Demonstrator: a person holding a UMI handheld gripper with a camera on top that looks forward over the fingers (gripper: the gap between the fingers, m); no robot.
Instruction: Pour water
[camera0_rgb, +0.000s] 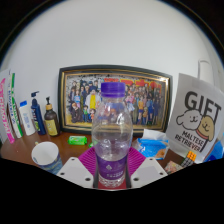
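Observation:
A clear plastic water bottle (111, 135) with a purple cap and purple label stands upright between my fingers. My gripper (111, 172) is shut on the bottle at its label, and one magenta pad (88, 160) shows at each side of it. The bottle's base is hidden below the fingers. A pale blue cup (46, 155) sits on the wooden desk (25, 150), to the left of the fingers.
A framed group photo (115, 100) leans against the white wall behind the bottle. Toiletry tubes and bottles (28, 115) line up at the left. A white gift bag (197, 120) stands at the right, with a blue packet (153, 147) beside it.

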